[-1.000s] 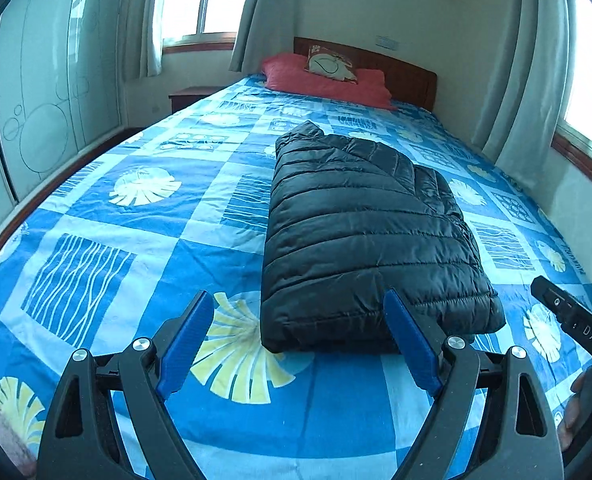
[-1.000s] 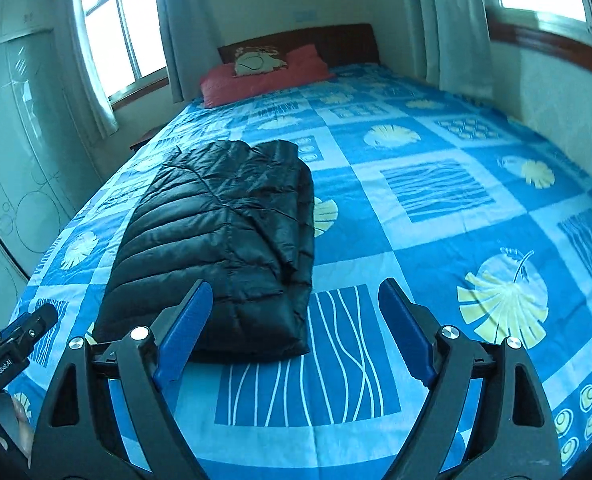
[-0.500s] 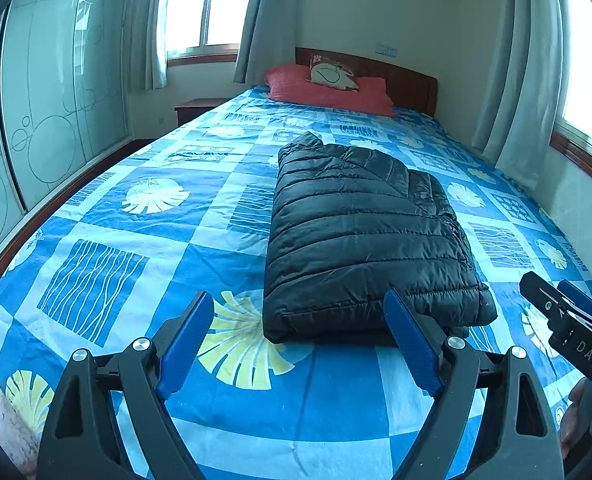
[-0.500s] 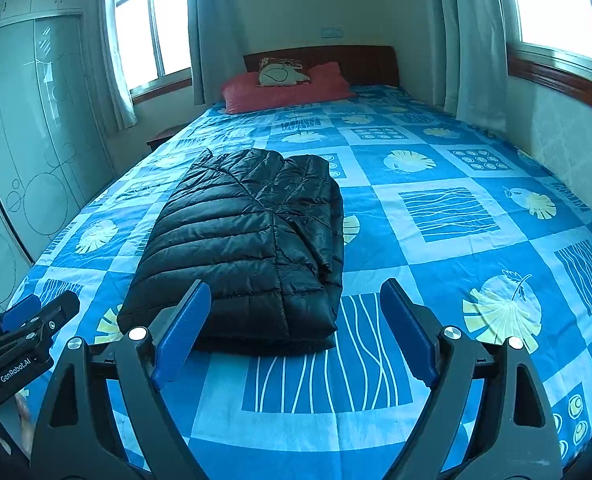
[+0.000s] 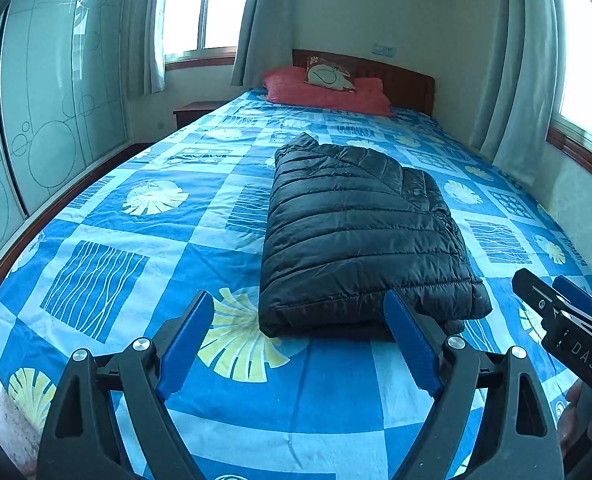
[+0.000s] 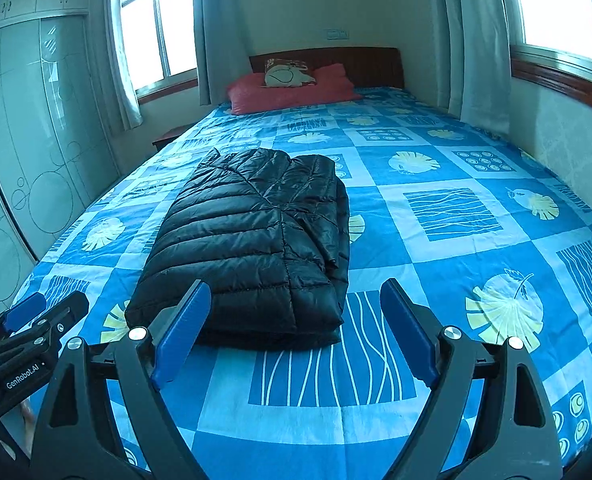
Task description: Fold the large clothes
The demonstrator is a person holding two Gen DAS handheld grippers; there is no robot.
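A black quilted puffer jacket (image 5: 360, 228) lies folded into a thick rectangle on the bed, its near edge toward me; it also shows in the right wrist view (image 6: 251, 240). My left gripper (image 5: 300, 340) is open and empty, held above the bed just short of the jacket's near edge. My right gripper (image 6: 296, 332) is open and empty, short of the jacket's near right corner. Each gripper shows at the edge of the other's view: the right one (image 5: 568, 320) and the left one (image 6: 35, 320).
The bed (image 5: 135, 240) has a blue patterned sheet, red pillows (image 5: 324, 92) and a wooden headboard at the far end. A glass-fronted wardrobe (image 5: 47, 120) stands on the left, a nightstand (image 5: 195, 112) beside the bed, curtained windows and a wall on the right.
Both grippers have drawn back and tilted up, so the jacket looks smaller and more of the room shows. The jacket has not moved. Both grippers stay open.
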